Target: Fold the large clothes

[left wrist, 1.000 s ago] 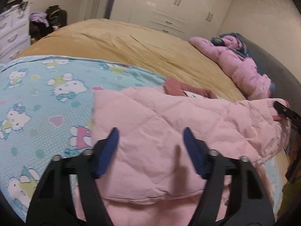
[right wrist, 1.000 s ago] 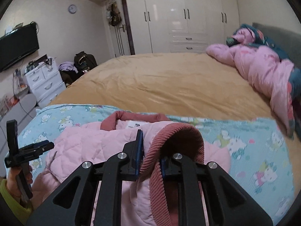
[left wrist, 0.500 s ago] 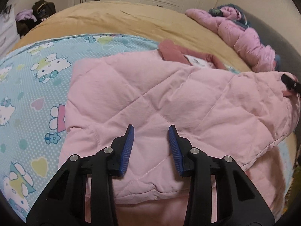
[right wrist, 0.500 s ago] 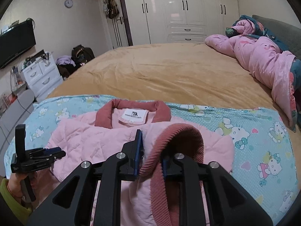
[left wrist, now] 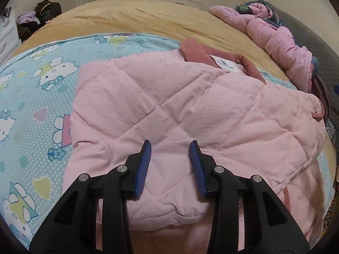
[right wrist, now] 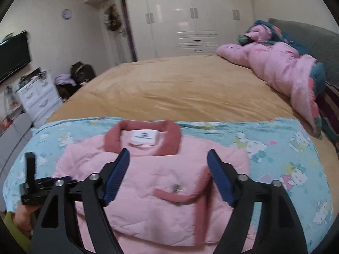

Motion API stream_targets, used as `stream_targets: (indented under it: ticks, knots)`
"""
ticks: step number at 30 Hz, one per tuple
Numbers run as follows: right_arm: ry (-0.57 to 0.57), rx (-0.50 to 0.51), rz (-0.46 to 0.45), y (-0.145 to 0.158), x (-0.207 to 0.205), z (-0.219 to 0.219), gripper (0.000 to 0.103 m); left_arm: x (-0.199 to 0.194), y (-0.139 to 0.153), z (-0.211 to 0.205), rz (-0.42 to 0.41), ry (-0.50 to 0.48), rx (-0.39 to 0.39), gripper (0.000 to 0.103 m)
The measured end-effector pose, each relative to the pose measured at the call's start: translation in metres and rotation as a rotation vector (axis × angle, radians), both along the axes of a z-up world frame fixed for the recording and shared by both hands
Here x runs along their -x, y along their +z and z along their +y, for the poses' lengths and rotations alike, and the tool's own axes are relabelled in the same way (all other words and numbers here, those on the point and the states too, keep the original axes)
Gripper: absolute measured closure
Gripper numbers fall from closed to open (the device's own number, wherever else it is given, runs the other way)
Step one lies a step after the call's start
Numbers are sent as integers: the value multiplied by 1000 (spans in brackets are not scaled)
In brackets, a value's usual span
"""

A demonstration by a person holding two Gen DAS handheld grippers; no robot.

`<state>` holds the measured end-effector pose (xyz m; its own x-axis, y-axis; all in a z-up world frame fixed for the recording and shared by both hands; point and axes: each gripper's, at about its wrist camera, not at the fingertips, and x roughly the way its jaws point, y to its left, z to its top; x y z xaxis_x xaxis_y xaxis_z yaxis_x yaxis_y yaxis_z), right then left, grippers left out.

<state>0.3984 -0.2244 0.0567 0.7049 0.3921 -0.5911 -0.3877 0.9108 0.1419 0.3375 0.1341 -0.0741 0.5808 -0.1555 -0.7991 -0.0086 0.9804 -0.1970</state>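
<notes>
Bed (right wrist: 180,89) under a tan cover, cartoon-cat sheet (right wrist: 286,148) across its near end. Pink quilted jacket (right wrist: 161,182) lies on the sheet, collar toward white wardrobes (right wrist: 190,21). Right gripper (right wrist: 167,169) fingers opening, nothing between. Left gripper (left wrist: 170,163) fingers partly apart over the jacket, gripping nothing.

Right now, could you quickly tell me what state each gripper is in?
Left gripper: part open just over the pink jacket, gripping nothing.
Right gripper: jaws opening, empty, above the jacket's sleeve cuff.
</notes>
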Motion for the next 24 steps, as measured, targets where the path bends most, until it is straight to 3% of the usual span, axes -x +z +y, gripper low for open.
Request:
stream_targets:
  ticks: [5,11,17,24]
  knots:
    - [106,51,55,-16,-4,51,22,-1,-1,1,-2,-2,-9,72]
    - [150,111,171,-54,-16,95,22,-1,-1,0,-1,-5,-2,72]
    - [123,236,270,-97,-32,110,21,-1,-2,0,0,-6,-3,72]
    - [125,214,315,-131,-41,111,13,-2,-3,0,4,-11,-6,72]
